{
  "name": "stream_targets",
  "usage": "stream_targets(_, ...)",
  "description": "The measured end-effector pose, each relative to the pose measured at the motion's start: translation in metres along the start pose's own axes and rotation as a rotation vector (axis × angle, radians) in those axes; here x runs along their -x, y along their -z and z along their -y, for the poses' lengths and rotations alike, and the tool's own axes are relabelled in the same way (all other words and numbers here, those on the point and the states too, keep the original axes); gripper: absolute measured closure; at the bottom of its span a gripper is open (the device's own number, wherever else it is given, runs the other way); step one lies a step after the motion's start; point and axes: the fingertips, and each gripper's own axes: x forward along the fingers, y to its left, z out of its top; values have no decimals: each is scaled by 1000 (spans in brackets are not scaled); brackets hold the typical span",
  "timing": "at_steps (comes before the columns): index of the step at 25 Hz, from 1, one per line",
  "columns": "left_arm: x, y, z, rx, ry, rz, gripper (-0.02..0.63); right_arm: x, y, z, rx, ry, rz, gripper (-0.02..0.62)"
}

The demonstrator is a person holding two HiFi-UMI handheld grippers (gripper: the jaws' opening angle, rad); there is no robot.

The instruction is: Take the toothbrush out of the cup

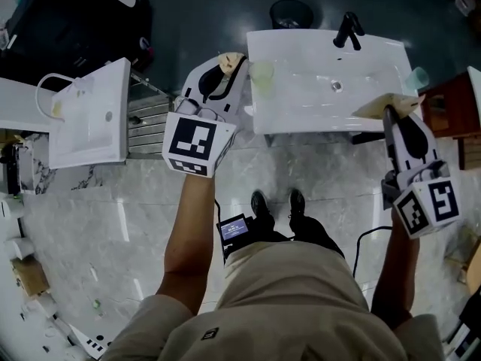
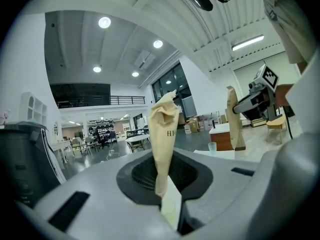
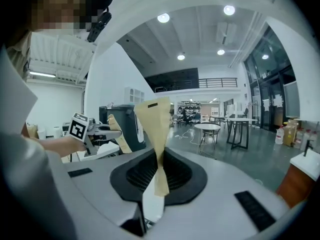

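My left gripper (image 1: 228, 65) is shut on a strip of tan paper (image 1: 232, 59), held up beside the left end of the white sink (image 1: 301, 107). In the left gripper view that tan paper (image 2: 164, 134), with some print on it, stands up from the closed jaws (image 2: 169, 196). My right gripper (image 1: 391, 115) is shut on a second tan paper piece (image 1: 391, 105) at the sink's right front corner; it rises from the jaws (image 3: 156, 184) as a tan paper (image 3: 155, 129). A pale translucent cup (image 1: 263, 74) stands on the sink's left end. No toothbrush shows.
A black faucet (image 1: 347, 28) and a drain (image 1: 336, 86) are on the sink. A teal cup (image 1: 418, 77) sits at its right end, next to a brown cabinet (image 1: 445, 104). A second white basin (image 1: 90, 111) stands to the left, a black bin (image 1: 291, 12) behind.
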Motion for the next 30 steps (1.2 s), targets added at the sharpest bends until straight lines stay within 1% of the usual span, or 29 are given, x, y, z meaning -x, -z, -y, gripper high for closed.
stream_targets(3,24,-22,0,-26,-6,12,568,7,-14,-5,10,-8,25,560)
stream_targets(6,47,-44,5,-47,9,15,568,16,-29,-9,18,-14,52,560)
stream_targets(10,73,-74,14,-67,26,47,568,26,-47,-11,27,-22,95,560)
stream_targets(14,98,-97,20,-58,20,72,567,34,-63,-18,35,-39,131,560)
stream_targets(18,121,-118,28,-80,6,89,568,42,-79,-24,49,-65,165,560)
stream_targets(22,144,-131,36,-101,-16,88,568,49,-92,-35,63,-102,186,560)
stream_targets(30,198,-134,46,-125,-61,62,568,63,-103,-71,118,-172,186,561)
